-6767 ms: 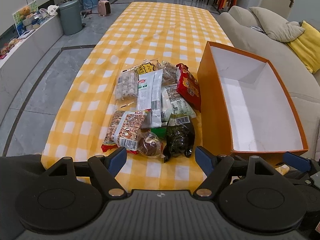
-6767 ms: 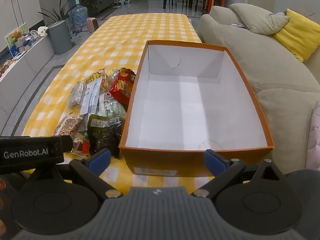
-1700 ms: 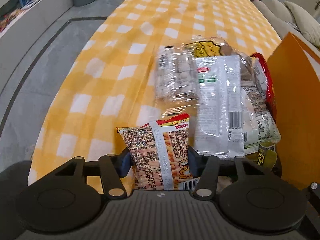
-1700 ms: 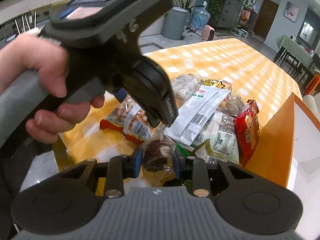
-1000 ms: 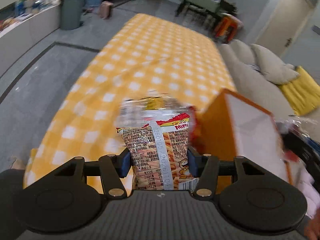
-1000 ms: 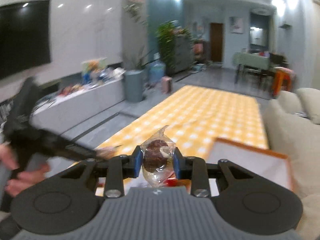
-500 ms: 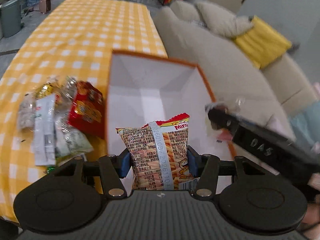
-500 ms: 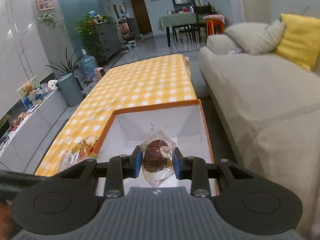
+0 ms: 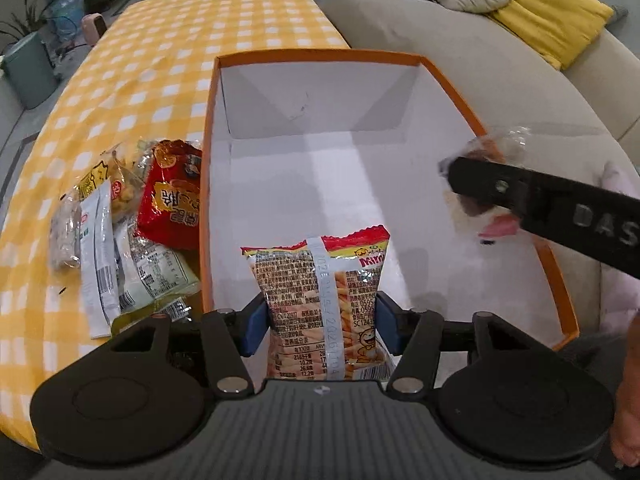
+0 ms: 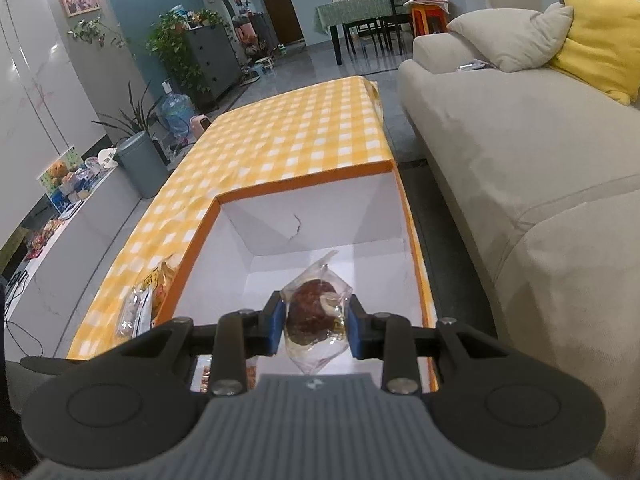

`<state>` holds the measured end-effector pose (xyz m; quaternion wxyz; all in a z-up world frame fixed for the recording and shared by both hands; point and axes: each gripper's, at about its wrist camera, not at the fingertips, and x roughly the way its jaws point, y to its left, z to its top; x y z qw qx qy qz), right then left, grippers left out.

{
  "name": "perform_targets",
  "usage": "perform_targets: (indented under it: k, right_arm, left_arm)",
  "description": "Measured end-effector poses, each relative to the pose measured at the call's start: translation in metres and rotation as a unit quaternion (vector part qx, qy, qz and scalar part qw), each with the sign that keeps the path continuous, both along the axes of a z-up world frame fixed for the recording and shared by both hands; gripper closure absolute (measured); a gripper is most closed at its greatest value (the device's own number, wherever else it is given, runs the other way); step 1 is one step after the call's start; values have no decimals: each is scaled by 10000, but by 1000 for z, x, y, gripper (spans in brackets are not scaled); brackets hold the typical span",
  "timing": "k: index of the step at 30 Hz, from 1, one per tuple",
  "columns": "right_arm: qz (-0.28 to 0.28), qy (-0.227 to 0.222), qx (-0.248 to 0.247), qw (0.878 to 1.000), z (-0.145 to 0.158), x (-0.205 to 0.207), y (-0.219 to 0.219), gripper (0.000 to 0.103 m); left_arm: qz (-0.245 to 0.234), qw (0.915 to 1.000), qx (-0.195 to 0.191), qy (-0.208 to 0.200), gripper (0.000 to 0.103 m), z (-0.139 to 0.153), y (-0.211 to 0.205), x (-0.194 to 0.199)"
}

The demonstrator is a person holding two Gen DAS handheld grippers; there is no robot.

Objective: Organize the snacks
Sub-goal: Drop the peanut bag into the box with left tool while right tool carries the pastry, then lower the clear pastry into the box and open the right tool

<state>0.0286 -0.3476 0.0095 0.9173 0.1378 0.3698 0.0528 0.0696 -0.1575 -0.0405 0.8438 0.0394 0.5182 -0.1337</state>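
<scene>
Two grippers over orange box (image 9: 556,272): left gripper (image 9: 318,322) just opened — crinkly foil pack (image 9: 320,300) loose between; right gripper (image 10: 314,322) clamps clear-wrapped bun (image 10: 314,312).

Glossy plastic snack packets (image 9: 168,196), matt cardboard box (image 9: 206,184), checked cloth (image 9: 168,52)

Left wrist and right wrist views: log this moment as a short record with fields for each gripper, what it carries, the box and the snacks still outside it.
left gripper: over the orange box; jaws have just been opening; stick-snack packet upright between them, pad contact unclear
right gripper: jaws shut on clear-wrapped brown pastry, held above the box
box floor: nothing lying on it where visible
outside the box: red bag and other packets on the checked tablecloth, beside the box's left wall
</scene>
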Motion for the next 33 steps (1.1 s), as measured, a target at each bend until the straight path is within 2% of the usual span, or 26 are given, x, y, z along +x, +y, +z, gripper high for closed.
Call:
perform_targets:
  k: [5, 7, 8, 12, 15, 20, 23, 26, 33]
  right_arm:
    - [-85, 168, -116, 9998, -9, 3, 3, 73]
    - [-64, 217, -80, 9997, -12, 5, 3, 73]
    - [-73, 235, -66, 9997, -13, 5, 3, 73]
    - [-37, 258, -62, 9996, -14, 5, 3, 73]
    - [57, 274, 117, 9995, -15, 5, 2, 73]
    - [358, 372, 511, 9974, -18, 8, 10, 73]
    - [626, 667, 844, 9922, -27, 16, 22, 73]
    - [743, 1054, 1062, 9859, -43, 27, 35, 73]
    - [574, 1669, 784, 9812, -66, 48, 57, 73]
  left_arm:
    - [-176, 9998, 22, -2, 27, -2, -1, -2]
    - [-272, 9996, -76, -6, 15, 0, 0, -3]
    - [-282, 9995, -168, -32, 13, 2, 3, -3]
    - [-140, 9985, -526, -31, 13, 16, 20, -3]
    - [126, 9967, -787, -145, 13, 36, 42, -2]
    - [546, 9944, -747, -502, 12, 58, 73, -2]
    - [749, 9938, -639, -516, 12, 55, 87, 2]
    - [907, 9934, -624, -321, 12, 44, 96, 7]
    - [915, 9936, -636, -195, 12, 36, 113, 6]
